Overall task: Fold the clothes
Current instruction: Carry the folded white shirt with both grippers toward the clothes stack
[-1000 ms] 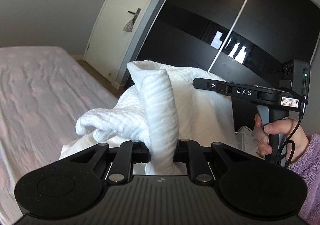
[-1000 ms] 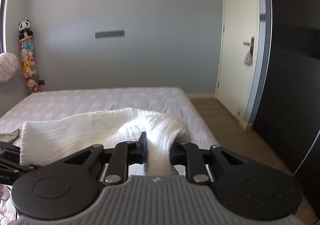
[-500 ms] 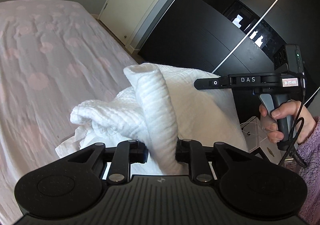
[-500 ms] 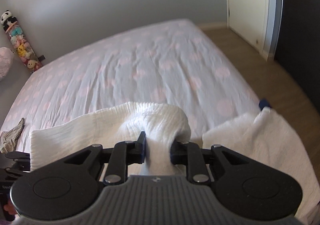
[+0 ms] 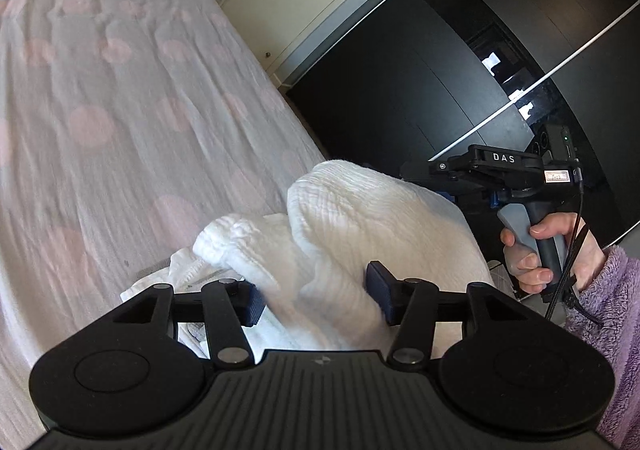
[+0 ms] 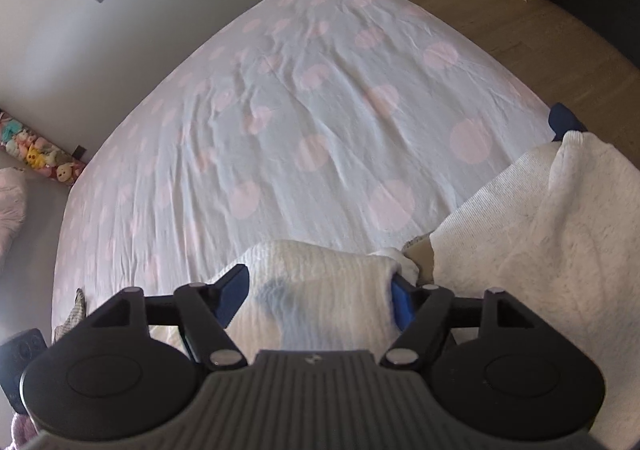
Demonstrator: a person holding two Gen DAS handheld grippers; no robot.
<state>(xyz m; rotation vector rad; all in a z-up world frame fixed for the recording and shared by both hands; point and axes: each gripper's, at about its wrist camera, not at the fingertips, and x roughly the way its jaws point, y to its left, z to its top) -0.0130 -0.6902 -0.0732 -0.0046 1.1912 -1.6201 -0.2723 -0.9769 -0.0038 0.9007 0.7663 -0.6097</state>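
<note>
Jaws on both the left gripper (image 5: 314, 296) and right gripper (image 6: 318, 296) have just been opening, letting go of the white garment (image 5: 352, 218) onto the bed (image 6: 304, 98). Next up, probably re-grabbing an edge to fold.

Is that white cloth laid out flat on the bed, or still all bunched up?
Bunched up. The white cloth sits in rumpled folds at the edge of the bed, a hump of it between the open left gripper, whose jaws have just been opening.

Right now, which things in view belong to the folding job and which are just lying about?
In the job:
- white garment, lying between both opened claws
- left claw, jaws just opened
- right claw, jaws just opened
- bed, the work surface

Lying about:
- plush toys by the wall
- small grey cloth at the bed's edge
- black wardrobe
</note>
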